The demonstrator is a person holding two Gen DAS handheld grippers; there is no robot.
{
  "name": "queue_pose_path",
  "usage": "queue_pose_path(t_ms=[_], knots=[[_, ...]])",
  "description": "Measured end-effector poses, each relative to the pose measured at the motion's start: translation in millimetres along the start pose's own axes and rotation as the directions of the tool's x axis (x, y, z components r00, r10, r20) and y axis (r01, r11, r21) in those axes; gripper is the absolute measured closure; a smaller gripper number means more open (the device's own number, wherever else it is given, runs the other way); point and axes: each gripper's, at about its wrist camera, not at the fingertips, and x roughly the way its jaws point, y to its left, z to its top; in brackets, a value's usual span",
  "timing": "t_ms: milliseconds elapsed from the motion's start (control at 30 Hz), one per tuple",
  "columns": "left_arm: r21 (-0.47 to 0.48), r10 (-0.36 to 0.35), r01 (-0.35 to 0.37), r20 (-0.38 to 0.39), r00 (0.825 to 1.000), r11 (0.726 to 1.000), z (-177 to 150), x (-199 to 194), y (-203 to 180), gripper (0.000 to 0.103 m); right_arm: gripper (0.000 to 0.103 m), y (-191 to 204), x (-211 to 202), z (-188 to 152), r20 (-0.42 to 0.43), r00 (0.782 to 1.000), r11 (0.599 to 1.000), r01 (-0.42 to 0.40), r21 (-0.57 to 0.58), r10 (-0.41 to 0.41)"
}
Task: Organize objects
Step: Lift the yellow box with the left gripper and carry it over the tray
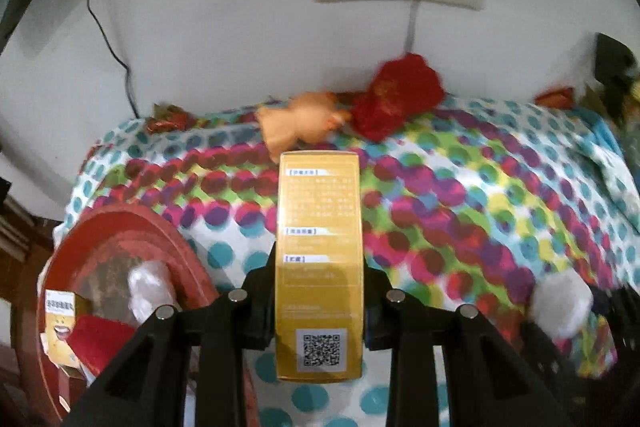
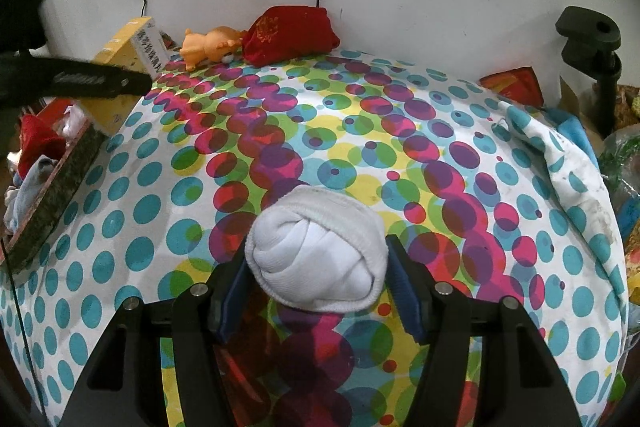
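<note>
Yellow carton [image 1: 319, 263]: stiff, light, clamped broadside between left gripper [image 1: 318, 301] fingers. Rolled white sock [image 2: 318, 251]: soft, squashable, gripped mid-bundle by right gripper [image 2: 318, 283].

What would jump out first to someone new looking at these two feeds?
The loud polka-dot tablecloth fills both views. The left gripper clamps a tall yellow box above it, while the right gripper brackets a rolled white sock. Against the back wall lie a red pouch and an orange toy.

Both tools are matte black plastic with angular, triangular cut-out arms and round silver screw heads. The left tool [image 1: 320, 301] shows four such screws; the right tool [image 2: 316, 279] carries ribbed blue pads [image 2: 404, 291] inside its fingers.
</note>
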Motion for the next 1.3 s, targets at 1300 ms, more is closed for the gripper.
queue_pose_path(t_ms=[1300], knots=[[0.094,-0.003,-0.009,0.136,0.991,0.996,-166,-104,-3,0.073,0.040,2,1,3,-0.002,1.000,1.000,0.004,-0.007,-0.004]])
